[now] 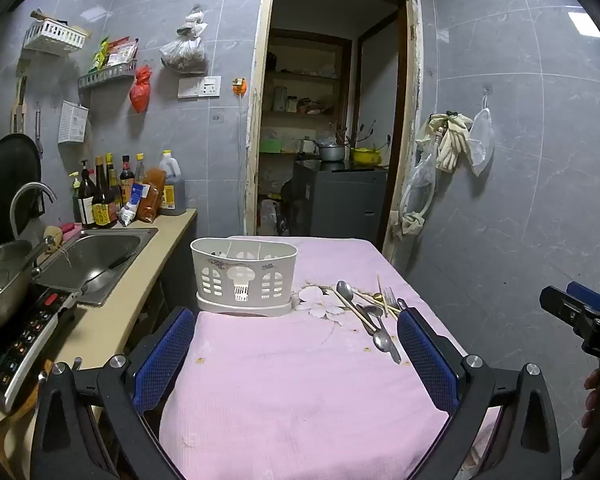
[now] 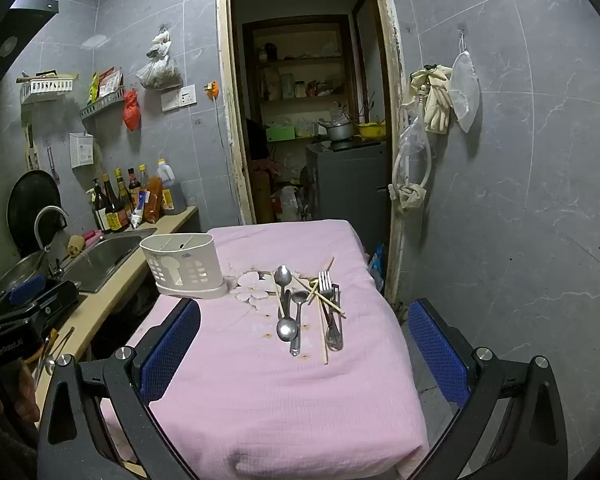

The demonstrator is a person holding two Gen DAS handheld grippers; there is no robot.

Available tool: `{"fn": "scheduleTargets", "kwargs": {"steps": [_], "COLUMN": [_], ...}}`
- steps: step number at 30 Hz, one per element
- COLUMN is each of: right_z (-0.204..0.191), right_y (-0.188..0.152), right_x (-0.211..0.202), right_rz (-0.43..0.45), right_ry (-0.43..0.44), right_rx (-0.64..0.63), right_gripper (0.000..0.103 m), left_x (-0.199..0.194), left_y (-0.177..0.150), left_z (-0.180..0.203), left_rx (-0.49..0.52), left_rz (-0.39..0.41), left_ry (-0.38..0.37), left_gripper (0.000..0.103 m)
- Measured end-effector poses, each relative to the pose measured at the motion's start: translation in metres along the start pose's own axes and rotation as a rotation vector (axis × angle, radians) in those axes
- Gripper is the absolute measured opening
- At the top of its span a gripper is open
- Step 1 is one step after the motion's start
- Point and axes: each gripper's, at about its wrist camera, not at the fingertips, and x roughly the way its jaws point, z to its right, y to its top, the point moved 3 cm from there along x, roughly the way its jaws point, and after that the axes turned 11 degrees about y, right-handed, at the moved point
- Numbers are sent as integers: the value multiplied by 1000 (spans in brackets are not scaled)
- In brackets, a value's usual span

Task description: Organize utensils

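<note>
A white perforated utensil holder [image 1: 244, 278] [image 2: 184, 266] stands on the pink cloth-covered table [image 1: 300, 380] [image 2: 284, 392], at its far left. To its right lies a loose pile of utensils [image 1: 370, 314] [image 2: 310, 308]: steel spoons [image 2: 287, 328], forks [image 2: 326, 284] and wooden chopsticks [image 2: 323, 336]. My left gripper [image 1: 296, 346] is open above the near half of the table, nothing between its blue pads. My right gripper [image 2: 304, 340] is also open, hovering short of the pile. The right gripper's body [image 1: 584, 320] shows at the left wrist view's right edge.
A counter on the left carries a steel sink [image 1: 96, 260] [image 2: 104, 256], sauce bottles [image 1: 104, 196], an induction cooker [image 1: 24, 344] and a metal pan [image 1: 0, 280]. A doorway [image 1: 328, 120] opens behind the table. A tiled wall [image 2: 520, 200] runs close along the table's right side.
</note>
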Motion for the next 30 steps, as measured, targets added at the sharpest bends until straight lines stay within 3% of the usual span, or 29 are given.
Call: {"fn": "scheduleTargets", "kwargs": {"steps": [30], "right_z": [-1], "right_y": [-2], "right_x": [0], "right_rz": [-1], "right_ry": [1], "right_rx": [1], "right_gripper": [102], "left_x": [0], "left_y": [0], "left_z": [0], "left_rx": [1], "left_rz": [3], "left_ry": [-2], "left_gripper": [102]}}
